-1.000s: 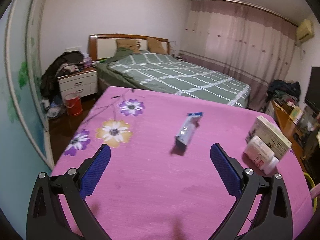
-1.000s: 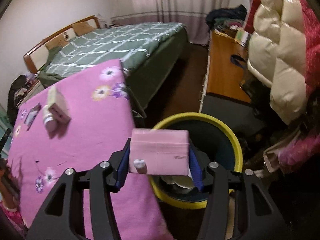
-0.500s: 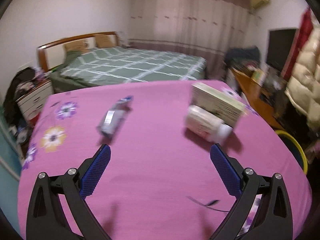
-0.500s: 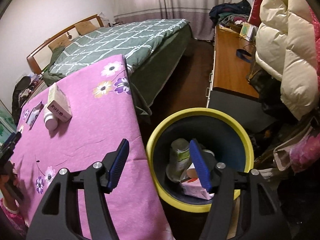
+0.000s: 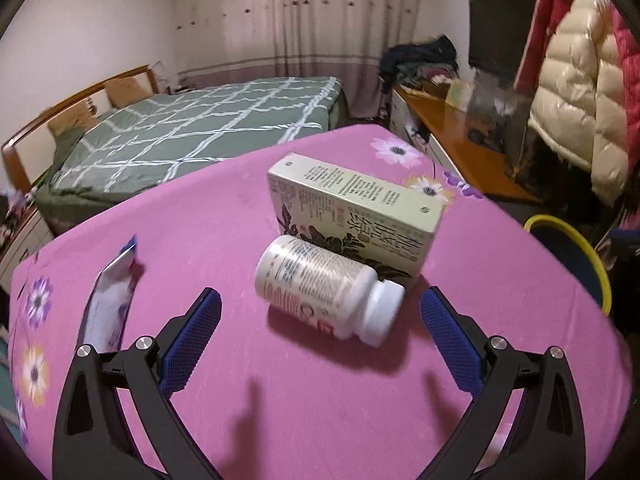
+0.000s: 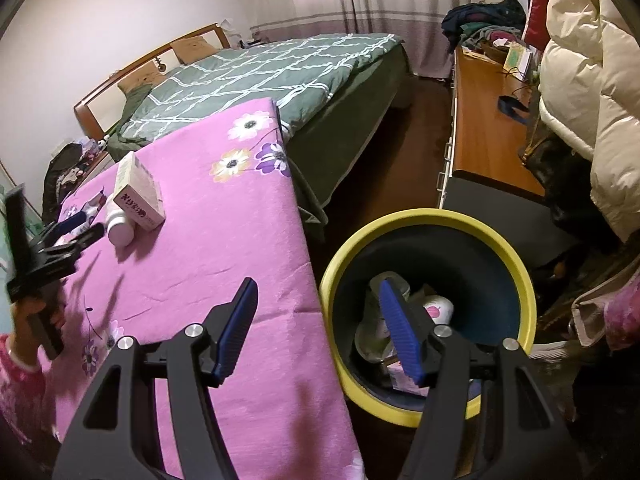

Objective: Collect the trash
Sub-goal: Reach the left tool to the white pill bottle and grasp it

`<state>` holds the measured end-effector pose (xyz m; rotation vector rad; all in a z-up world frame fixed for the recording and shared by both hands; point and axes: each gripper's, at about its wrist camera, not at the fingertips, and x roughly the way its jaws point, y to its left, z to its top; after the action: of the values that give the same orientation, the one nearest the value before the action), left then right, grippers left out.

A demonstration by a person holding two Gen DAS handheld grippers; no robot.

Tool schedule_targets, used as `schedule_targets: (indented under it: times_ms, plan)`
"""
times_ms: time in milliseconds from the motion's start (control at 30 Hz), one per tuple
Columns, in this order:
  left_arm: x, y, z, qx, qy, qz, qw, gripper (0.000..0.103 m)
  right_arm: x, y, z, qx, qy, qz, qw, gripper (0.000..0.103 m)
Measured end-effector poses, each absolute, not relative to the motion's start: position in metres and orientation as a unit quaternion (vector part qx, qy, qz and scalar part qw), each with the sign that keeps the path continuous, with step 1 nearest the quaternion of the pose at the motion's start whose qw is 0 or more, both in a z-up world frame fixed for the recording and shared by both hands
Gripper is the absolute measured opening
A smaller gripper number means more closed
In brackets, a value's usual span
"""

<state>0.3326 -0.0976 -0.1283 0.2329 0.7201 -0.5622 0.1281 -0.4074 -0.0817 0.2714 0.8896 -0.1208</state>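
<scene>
Pink floral cloth (image 5: 320, 400) covers the table. On it lie a white bottle (image 5: 324, 290) on its side, touching a pale green box (image 5: 356, 212) just behind it, and a foil wrapper (image 5: 108, 304) well apart to the left.

Left gripper (image 5: 320, 328): spread wide, empty, lined up on the bottle, which sits between the fingers but just ahead of their tips. Right gripper (image 6: 320, 332): spread, empty, held over the table edge and the yellow-rimmed bin (image 6: 516, 280), which stands on the floor beside the table and already holds discarded items.

Judgement: the step in hand is picking up the bottle. The round body could roll, so the pads should close squarely across its middle, not near the cap (image 5: 382, 314). The box in contact behind may be nudged or pinched along with it; the tips should stop short of it. Label detail is blurred, so whether the bottle is full cannot be told.

Room: bedroom, green checked bed (image 5: 192, 132), curtained window, wooden desk (image 6: 484, 128), padded coats (image 6: 580, 60) hung at right.
</scene>
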Motion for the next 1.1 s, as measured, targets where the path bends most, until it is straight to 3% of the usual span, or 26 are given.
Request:
schedule_targets:
  times_ms: [500,600,1100]
  plan:
    - [0.374,-0.122,-0.150,0.163,0.383,-0.344,0.842,0.098,0.128,-0.411,-0.081,0.127,0.428,-0.061,0.893,0.064]
    - [0.371,-0.127,-0.151,0.168,0.384,-0.342,0.841,0.090,0.128,-0.411,-0.082,0.126,0.430,-0.058,0.892,0.064]
    - [0.280,-0.141,-0.104,0.173,0.359,-0.336,0.853,0.090,0.098,-0.419,-0.066,0.092,0.414,-0.058,0.904,0.064]
